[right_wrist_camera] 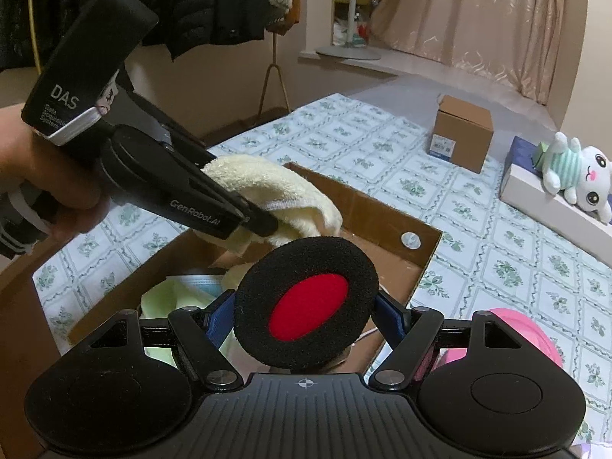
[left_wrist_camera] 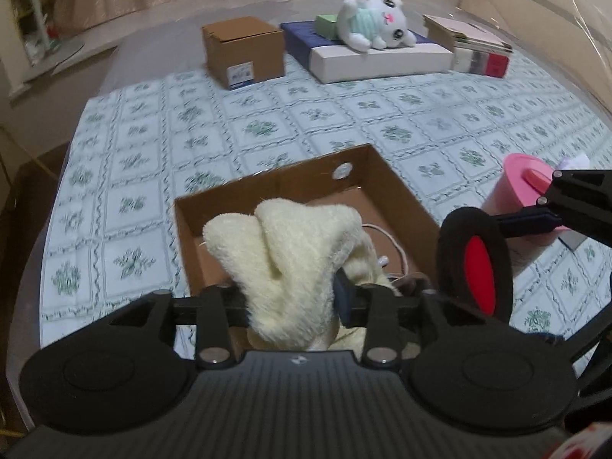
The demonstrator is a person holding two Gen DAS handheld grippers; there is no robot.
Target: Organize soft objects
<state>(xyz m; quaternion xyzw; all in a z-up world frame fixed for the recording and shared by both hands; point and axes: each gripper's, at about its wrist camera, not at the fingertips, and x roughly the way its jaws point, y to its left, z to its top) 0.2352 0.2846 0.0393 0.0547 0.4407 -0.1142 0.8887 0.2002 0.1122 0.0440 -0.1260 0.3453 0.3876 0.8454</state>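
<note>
left tongs (left_wrist_camera: 292,298) with towel (left_wrist_camera: 294,252) over box rim (left_wrist_camera: 275,176)

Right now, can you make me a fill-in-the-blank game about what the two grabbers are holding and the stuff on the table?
1. The left gripper pinches a fluffy cream ____.
2. The right gripper holds a black foam pad with a ____ centre.
3. Both hang over an open ____ box.
4. The white plush toy lies on a flat white ____.

Missing words: towel; red; cardboard; box
</note>
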